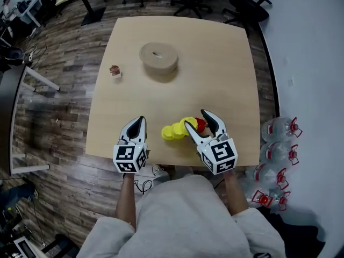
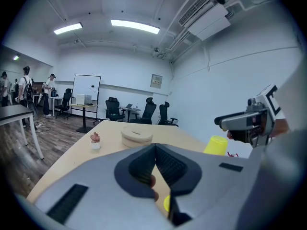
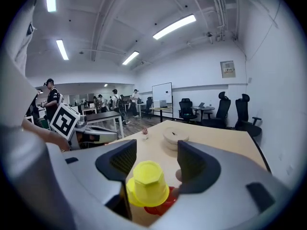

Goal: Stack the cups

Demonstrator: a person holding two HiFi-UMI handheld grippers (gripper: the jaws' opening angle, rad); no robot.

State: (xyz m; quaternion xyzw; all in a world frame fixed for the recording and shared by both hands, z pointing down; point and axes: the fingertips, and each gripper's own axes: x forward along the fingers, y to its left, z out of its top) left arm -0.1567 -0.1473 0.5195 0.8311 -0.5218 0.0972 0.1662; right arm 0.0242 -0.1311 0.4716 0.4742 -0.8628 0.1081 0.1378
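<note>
Yellow cup (image 3: 146,183) sitting upside down, apparently over a red cup (image 3: 163,206) — near the front edge of the table (image 1: 215,63)
The right gripper (image 1: 194,117) stands released around it; best to lift straight off so no jaw clips the stack — the left gripper (image 1: 141,120) is clenched, empty.

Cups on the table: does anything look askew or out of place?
Yes. The yellow cups sprawl in a crooked row instead of a straight stack, and one inverted yellow cup overlaps a red cup between the right gripper's open jaws.
</note>
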